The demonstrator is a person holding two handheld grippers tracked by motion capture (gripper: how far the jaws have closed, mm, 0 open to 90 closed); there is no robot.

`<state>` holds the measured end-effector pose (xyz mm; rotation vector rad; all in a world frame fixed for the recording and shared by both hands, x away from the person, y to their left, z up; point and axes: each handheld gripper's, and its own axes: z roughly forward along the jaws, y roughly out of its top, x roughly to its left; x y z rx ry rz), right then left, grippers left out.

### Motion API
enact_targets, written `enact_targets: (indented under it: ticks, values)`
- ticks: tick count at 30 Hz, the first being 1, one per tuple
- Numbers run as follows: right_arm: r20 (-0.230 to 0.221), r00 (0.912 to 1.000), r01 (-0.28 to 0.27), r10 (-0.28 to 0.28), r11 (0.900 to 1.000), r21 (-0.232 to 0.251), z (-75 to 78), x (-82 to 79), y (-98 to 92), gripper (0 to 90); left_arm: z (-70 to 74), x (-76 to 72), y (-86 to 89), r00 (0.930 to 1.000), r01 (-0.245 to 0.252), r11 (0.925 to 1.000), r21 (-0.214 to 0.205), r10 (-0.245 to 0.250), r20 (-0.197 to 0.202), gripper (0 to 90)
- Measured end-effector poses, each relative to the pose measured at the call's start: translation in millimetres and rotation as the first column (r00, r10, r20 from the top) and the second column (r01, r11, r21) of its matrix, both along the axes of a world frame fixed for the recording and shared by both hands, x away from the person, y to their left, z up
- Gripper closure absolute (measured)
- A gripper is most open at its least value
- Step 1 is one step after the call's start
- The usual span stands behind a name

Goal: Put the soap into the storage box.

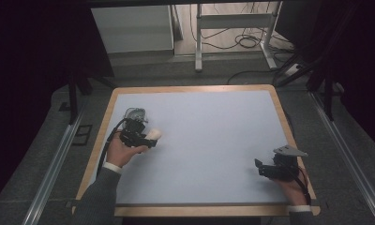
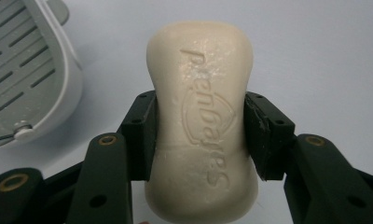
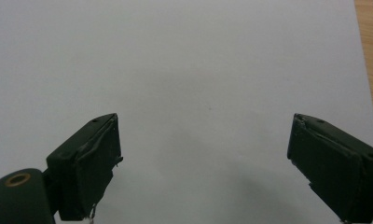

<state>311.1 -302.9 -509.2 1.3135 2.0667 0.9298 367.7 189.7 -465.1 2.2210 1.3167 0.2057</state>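
Observation:
A cream bar of soap (image 2: 201,126) with raised lettering sits squeezed between the two black pads of my left gripper (image 2: 199,135), which is shut on its waist. In the high view that soap (image 1: 153,135) pokes out to the right of my left gripper (image 1: 143,137) at the table's left side. A grey slotted soap dish (image 2: 28,74) lies just beside it, seen in the high view as a small clear-grey dish (image 1: 135,114) behind the left hand. My right gripper (image 3: 203,163) stands open over bare white surface, and in the high view it (image 1: 263,168) rests near the front right.
The white table top (image 1: 209,136) has a wooden rim (image 1: 283,119) all round. In the right gripper view the wooden edge (image 3: 371,60) runs along the right side. Beyond the table are a desk frame and cables on the floor.

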Motion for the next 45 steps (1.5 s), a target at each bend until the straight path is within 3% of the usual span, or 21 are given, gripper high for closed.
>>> enact_targets:
  ticks: [29, 45]
  values:
    - [-0.006, 1.0000, 0.000, 0.000, 1.0000, -0.009, -2.2, 0.2, 0.8, 9.3, 5.5, 21.3, 25.0, 0.9971, -0.073, 0.9966, -0.039, 0.074, 0.019, 49.4]
    - [-0.008, 1.0000, 0.004, -0.004, 0.9999, -0.012, -2.6, 0.7, -1.2, 9.3, 11.7, 33.7, 42.2, 0.9900, -0.134, 0.9900, -0.044, 0.136, 0.040, 49.4]
